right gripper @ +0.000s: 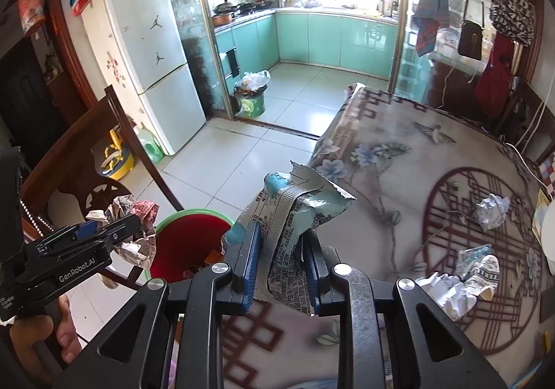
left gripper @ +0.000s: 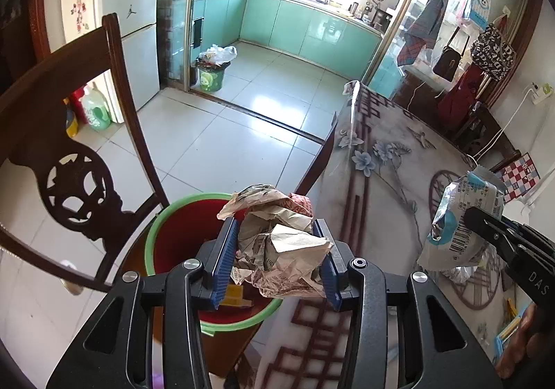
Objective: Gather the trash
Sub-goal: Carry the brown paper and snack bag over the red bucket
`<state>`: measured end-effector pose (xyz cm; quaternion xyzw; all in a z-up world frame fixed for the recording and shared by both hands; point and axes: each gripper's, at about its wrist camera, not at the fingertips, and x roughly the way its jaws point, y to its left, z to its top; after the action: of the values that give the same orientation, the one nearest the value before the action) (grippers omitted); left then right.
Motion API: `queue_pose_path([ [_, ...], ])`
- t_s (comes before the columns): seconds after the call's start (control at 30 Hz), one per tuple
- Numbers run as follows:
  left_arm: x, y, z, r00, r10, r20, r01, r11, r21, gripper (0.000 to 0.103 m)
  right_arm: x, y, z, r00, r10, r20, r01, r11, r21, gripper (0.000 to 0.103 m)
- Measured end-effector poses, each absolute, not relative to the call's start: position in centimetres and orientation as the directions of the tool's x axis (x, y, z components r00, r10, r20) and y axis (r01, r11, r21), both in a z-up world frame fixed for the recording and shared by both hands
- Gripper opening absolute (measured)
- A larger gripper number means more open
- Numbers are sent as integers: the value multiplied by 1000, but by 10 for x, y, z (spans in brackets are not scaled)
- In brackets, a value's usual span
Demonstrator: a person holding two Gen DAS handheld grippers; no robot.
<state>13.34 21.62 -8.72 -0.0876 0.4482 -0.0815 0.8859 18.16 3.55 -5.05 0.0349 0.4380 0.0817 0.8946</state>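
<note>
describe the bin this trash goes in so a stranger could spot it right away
Start at the table with the floral cloth; beside its edge, in front of the dark carved wooden chair, stands the bin. It is red inside with a bright green rim, unlike the green kitchen bin overflowing with a plastic bag in the doorway.

I see crumpled matt paper wad (left gripper: 277, 243), foil-lined glossy snack wrapper (right gripper: 295, 233), smooth plastic bin (left gripper: 180, 239), dark polished wooden chair (left gripper: 69, 160), glossy floor tiles (left gripper: 225, 132).
</note>
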Motion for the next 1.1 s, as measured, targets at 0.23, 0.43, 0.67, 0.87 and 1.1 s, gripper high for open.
queue_pose_path([
  [0.23, 141, 240, -100, 563, -206, -800, 26, 972, -233, 42, 194, 73, -63, 571, 204, -795, -162, 978, 135, 21],
  [0.43, 148, 258, -109, 551, -191, -812, -3, 973, -231, 43, 206, 93, -74, 546, 229, -806, -192, 970, 146, 21],
  [0.67, 156, 272, -122, 522, -170, -836, -34, 975, -220, 43, 217, 111, -92, 513, 250, -821, -224, 962, 153, 21],
  [0.87, 163, 282, -138, 473, -175, -863, -60, 971, -230, 43, 222, 121, -112, 460, 280, -843, -251, 951, 179, 21],
  [1.1, 171, 288, -154, 434, -175, -884, -76, 970, -230, 43, 230, 122, -131, 419, 304, -856, -245, 945, 215, 21],
])
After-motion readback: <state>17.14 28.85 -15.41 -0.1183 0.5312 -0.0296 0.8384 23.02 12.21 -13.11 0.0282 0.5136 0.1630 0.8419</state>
